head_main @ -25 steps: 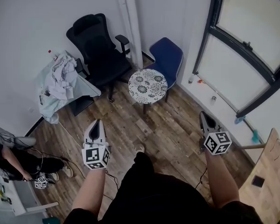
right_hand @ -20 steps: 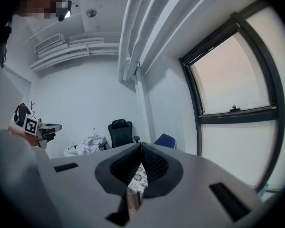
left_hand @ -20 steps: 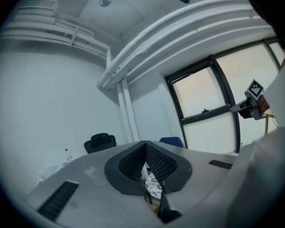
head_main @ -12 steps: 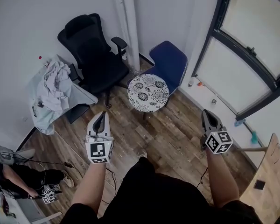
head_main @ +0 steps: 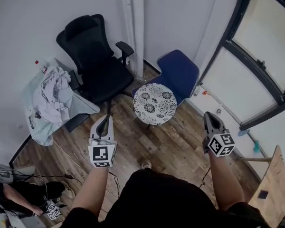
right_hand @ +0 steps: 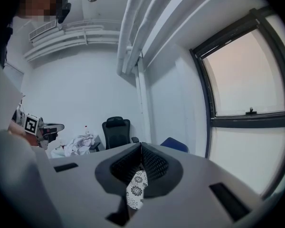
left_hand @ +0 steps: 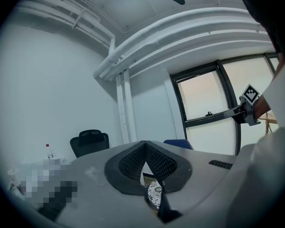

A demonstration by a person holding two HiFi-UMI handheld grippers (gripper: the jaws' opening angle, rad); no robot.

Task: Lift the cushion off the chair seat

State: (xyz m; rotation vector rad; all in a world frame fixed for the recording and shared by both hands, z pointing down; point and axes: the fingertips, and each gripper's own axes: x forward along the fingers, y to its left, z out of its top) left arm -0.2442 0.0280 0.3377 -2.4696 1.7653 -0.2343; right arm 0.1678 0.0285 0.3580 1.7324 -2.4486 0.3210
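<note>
A round white cushion (head_main: 155, 103) with a black flower pattern lies on the seat of a blue chair (head_main: 181, 71) in the corner, in the head view. My left gripper (head_main: 104, 119) is held over the wooden floor, left of and short of the cushion, jaws shut and empty. My right gripper (head_main: 208, 116) hangs to the cushion's right, also shut on nothing. Both point towards the chair and touch nothing. The cushion (left_hand: 154, 194) shows through the gap under the left gripper's jaws, and the cushion (right_hand: 136, 188) shows the same way in the right gripper view.
A black office chair (head_main: 97, 56) stands left of the blue one. A table with a heap of white cloth (head_main: 51, 90) is further left. A white pipe (head_main: 136, 23) runs up the corner. Windows (head_main: 266, 56) line the right wall; a wooden tabletop (head_main: 274, 186) is at lower right. A person (head_main: 16, 194) sits at lower left.
Both grippers have moved forward over the floor towards the chairs. The cushion and chairs now sit lower and nearer in the head view. The jaws stayed shut.
</note>
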